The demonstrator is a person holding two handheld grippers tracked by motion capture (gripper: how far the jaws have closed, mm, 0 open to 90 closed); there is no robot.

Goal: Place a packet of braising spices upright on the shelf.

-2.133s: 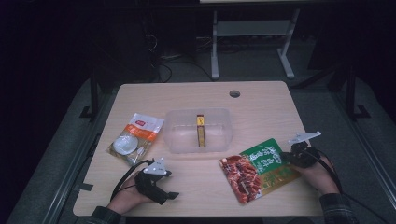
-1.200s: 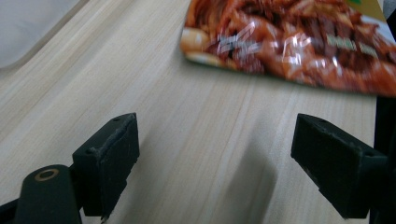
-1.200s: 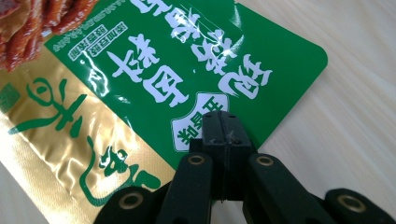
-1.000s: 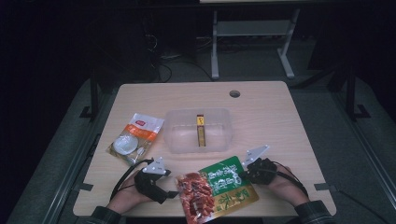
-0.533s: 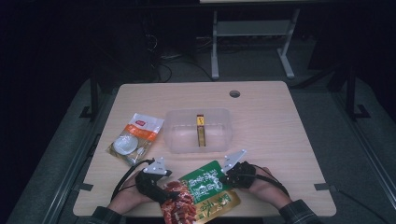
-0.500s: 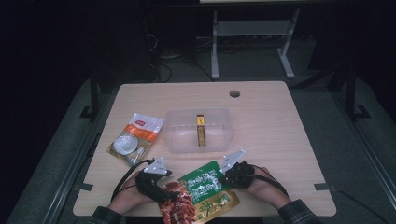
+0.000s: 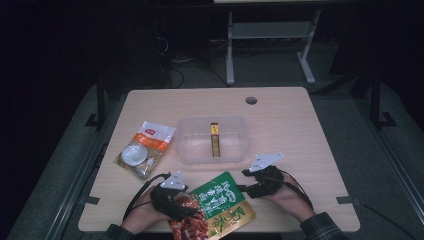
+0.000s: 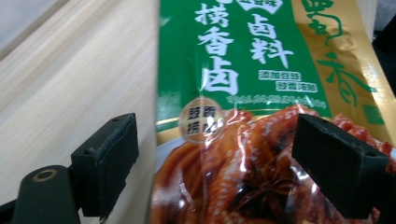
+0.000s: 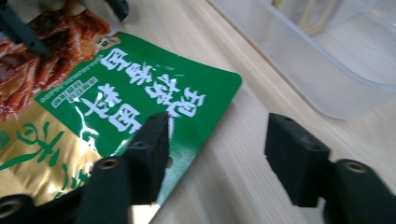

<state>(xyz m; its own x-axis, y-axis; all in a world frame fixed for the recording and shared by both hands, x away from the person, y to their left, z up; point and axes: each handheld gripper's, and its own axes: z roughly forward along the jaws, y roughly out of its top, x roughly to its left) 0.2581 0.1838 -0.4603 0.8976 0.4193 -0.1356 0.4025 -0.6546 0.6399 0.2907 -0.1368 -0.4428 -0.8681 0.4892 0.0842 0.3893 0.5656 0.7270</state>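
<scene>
A green, gold and red food packet (image 7: 220, 202) lies flat near the table's front edge, between the two hands. My left gripper (image 7: 187, 207) is at its red end. In the left gripper view that gripper (image 8: 215, 140) stands open, one pad on either side of the packet (image 8: 247, 70), neither pressing on it. My right gripper (image 7: 242, 189) is at the packet's green end. Its jaws have just been opening. In the right gripper view this gripper (image 9: 217, 135) is open, its left pad over the packet's edge (image 9: 140, 93) and bare table in the gap.
A clear plastic tub (image 7: 186, 145) with a slim yellow box (image 7: 214, 141) in it stands mid-table, just beyond the hands; its wall (image 9: 317, 74) is close to my right gripper. A white and orange packet (image 7: 145, 149) lies to the left. A cable hole (image 7: 251, 100) is at the back.
My right gripper dragged the packet left across the front of the table to the left gripper, then let it go and drew back slightly right. The left hand stayed put.
</scene>
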